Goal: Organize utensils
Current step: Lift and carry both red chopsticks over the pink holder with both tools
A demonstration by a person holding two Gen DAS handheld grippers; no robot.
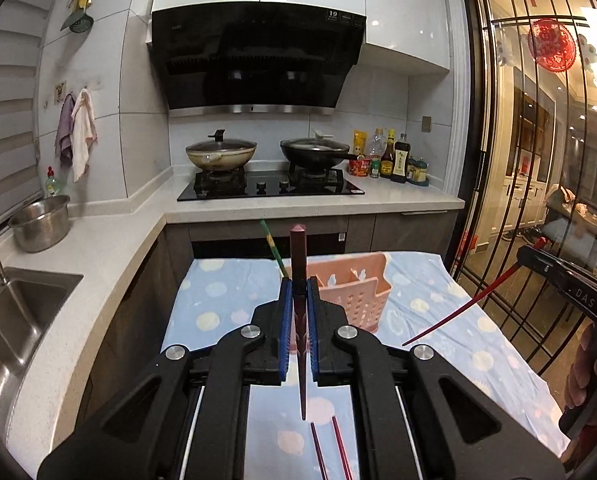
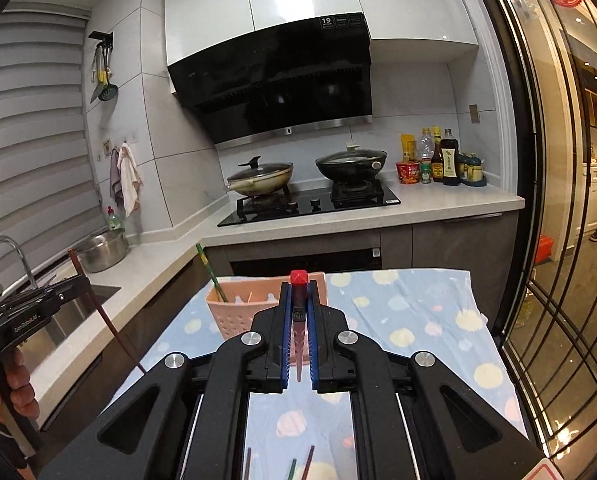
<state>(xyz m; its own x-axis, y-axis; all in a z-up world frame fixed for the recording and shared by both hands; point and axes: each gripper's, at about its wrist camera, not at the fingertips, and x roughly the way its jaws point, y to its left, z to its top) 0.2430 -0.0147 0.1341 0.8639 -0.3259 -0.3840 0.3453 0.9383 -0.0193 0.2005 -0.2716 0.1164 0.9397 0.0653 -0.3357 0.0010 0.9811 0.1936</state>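
My left gripper [image 1: 298, 282] is shut on a dark maroon chopstick [image 1: 298, 248] that stands nearly upright between the blue pads. Just behind it, a pink perforated utensil holder [image 1: 354, 292] stands on the blue dotted cloth [image 1: 218, 304], with a green chopstick [image 1: 272, 246] leaning in it. My right gripper [image 2: 298, 286] is shut on a red-capped chopstick [image 2: 298, 278], above and in front of the holder [image 2: 234, 312]. Each gripper also shows at the edge of the other's view, held in a hand. Loose chopsticks [image 1: 330, 452] lie on the cloth below.
A counter with a sink [image 1: 22, 320] and a steel pot [image 1: 40, 222] runs along the left. Behind the table is a stove [image 1: 270, 188] with two lidded pans and sauce bottles [image 1: 394, 160]. A barred glass door [image 1: 538, 160] closes off the right.
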